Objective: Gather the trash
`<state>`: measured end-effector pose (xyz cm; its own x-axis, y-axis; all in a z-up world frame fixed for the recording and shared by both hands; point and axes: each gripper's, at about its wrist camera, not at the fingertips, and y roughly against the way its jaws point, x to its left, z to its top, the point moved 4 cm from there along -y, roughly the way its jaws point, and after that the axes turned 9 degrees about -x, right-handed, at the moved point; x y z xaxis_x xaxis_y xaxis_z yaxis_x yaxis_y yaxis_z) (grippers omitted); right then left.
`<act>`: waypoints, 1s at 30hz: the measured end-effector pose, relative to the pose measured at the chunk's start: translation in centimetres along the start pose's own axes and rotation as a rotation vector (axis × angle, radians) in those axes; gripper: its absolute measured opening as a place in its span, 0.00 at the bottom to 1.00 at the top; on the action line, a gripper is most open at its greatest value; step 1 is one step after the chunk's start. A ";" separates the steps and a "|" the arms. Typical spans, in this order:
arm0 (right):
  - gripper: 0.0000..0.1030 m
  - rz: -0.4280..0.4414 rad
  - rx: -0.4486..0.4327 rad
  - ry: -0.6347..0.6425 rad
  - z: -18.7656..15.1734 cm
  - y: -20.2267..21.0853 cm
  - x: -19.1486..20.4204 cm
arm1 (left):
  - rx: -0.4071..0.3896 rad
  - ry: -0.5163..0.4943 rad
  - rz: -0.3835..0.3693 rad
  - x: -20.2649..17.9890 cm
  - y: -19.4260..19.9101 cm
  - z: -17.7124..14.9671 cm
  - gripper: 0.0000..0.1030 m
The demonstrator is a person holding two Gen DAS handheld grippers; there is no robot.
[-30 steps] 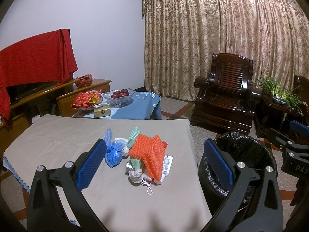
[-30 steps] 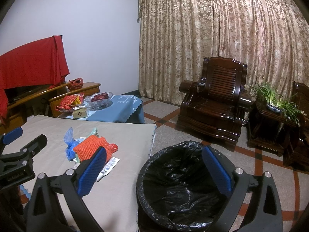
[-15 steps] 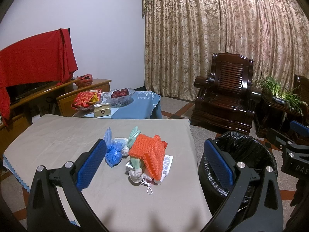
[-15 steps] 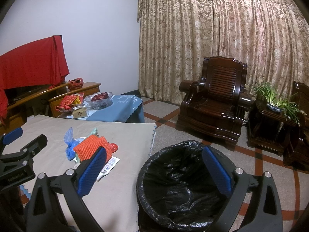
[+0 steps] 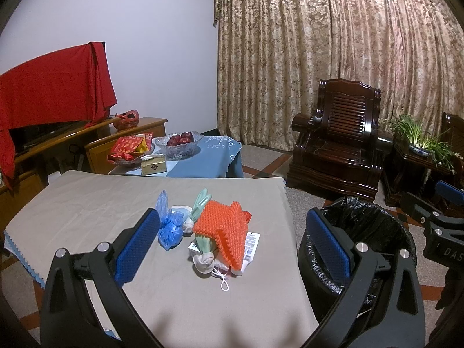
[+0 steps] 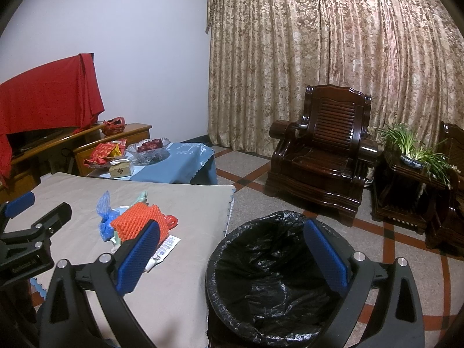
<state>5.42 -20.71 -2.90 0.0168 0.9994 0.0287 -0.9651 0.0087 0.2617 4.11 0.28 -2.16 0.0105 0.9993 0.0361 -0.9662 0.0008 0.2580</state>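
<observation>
Trash (image 5: 214, 232) sits in a small heap on the beige-covered table (image 5: 87, 203): an orange foam net (image 5: 221, 230), a blue plastic bag (image 5: 169, 226) and a white label (image 5: 250, 243) touching one another. We see the left tool (image 5: 232, 246) held above it, jaws spread wide and empty. Our right tool (image 6: 232, 256), likewise apart, hovers over the black-lined bin (image 6: 261, 261) beside the table.

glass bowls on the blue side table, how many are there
2. The glass fruit bowl holding red fruit sits farther back; the glass dish under red snack packets is to its left, behind the tissue box.
</observation>
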 end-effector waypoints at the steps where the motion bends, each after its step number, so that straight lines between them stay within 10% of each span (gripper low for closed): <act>1: 0.94 0.000 0.000 0.000 0.0 0.1 0.0 | 0.000 0.000 0.000 0.0 0.0 0.0 0.95; 30: 0.94 0.076 0.062 -0.014 -2.8 -3.9 4.6 | 0.040 -0.001 0.086 4.5 -2.3 -2.8 0.95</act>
<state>8.55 -16.02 -6.50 -0.0521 0.9966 0.0641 -0.9458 -0.0698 0.3170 5.67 4.85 -5.27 -0.0717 0.9956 0.0611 -0.9525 -0.0865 0.2921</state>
